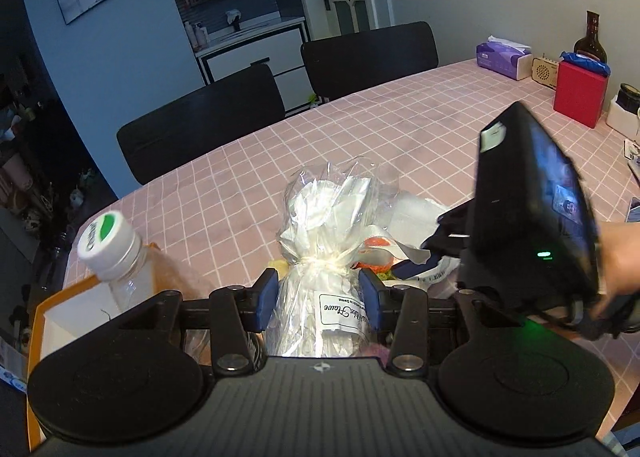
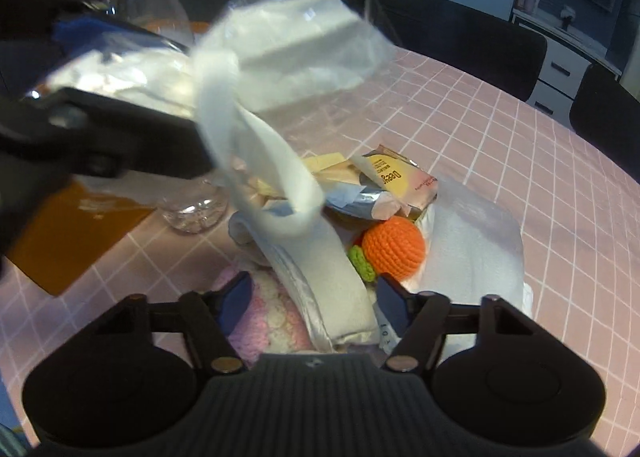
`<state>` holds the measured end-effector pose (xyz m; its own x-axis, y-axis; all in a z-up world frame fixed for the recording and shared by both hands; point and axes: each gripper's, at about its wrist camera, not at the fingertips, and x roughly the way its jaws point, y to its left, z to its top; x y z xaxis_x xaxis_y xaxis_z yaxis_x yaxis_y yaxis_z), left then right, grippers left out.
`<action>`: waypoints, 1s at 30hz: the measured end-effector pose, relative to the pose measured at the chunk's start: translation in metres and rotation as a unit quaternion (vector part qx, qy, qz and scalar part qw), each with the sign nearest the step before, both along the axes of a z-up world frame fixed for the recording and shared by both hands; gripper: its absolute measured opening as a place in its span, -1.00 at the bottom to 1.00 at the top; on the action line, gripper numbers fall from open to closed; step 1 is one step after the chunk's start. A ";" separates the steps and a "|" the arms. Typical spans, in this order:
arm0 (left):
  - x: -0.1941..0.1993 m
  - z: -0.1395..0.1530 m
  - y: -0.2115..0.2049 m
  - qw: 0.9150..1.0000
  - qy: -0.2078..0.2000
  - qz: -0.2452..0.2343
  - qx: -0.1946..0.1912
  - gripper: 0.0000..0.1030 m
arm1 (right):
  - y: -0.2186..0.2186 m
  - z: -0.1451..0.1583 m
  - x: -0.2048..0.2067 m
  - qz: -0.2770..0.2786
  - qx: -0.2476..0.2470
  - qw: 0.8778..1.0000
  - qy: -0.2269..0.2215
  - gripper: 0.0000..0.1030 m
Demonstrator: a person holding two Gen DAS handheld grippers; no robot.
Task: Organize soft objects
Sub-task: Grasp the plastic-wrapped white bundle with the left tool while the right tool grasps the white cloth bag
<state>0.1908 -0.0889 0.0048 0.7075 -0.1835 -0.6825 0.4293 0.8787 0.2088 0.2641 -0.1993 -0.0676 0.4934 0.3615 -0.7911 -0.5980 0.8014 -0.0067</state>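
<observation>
My left gripper (image 1: 319, 299) is shut on a clear cellophane packet of white soft material (image 1: 320, 241), tied at the neck and labelled, held above the pink checked table (image 1: 360, 129). The packet (image 2: 256, 53) shows blurred at upper left in the right wrist view. My right gripper (image 2: 316, 299) is open around a white cloth strip (image 2: 320, 269) over a pile: an orange crochet ball (image 2: 394, 247), a snack wrapper (image 2: 396, 177), a pink knit piece (image 2: 276, 317) and white cloth (image 2: 472, 245). In the left wrist view the right gripper (image 1: 420, 253) reaches into the pile.
A clear bottle with a white cap (image 1: 116, 253) stands in an orange box (image 1: 38, 317) at left. Black chairs (image 1: 200, 117) line the far table edge. A tissue pack (image 1: 502, 57), red box (image 1: 580, 93) and dark bottle (image 1: 590, 41) sit far right.
</observation>
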 end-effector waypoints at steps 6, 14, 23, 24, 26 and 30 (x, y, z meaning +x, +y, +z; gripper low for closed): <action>-0.014 0.006 0.009 1.000 -0.006 -0.007 -0.010 -0.03 | -0.013 0.010 0.008 -0.030 0.012 0.999 0.016 -0.70; -0.027 0.013 0.024 0.999 -0.021 -0.001 -0.030 -0.03 | -0.021 0.059 -0.002 -0.034 0.024 0.999 0.009 -0.75; -0.053 0.032 0.043 0.998 -0.046 -0.003 -0.051 -0.03 | -0.027 0.112 -0.029 -0.034 0.035 0.999 -0.006 -0.75; -0.057 0.034 0.045 0.997 -0.049 -0.004 -0.052 -0.03 | -0.027 0.120 -0.036 -0.034 0.033 0.999 -0.010 -0.75; -0.065 0.039 0.051 0.997 -0.053 -0.007 -0.055 -0.03 | -0.027 0.132 -0.047 -0.030 0.030 0.999 -0.019 -0.75; -0.083 0.052 0.066 0.996 -0.065 -0.011 -0.064 -0.03 | -0.024 0.157 -0.074 -0.019 0.027 0.999 -0.043 -0.75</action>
<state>0.1080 -0.0230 0.0571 0.7828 -0.2789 -0.5563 0.4253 0.8923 0.1512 0.1905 -0.2231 0.0893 0.5723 0.3827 -0.7253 -0.5661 0.8243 -0.0118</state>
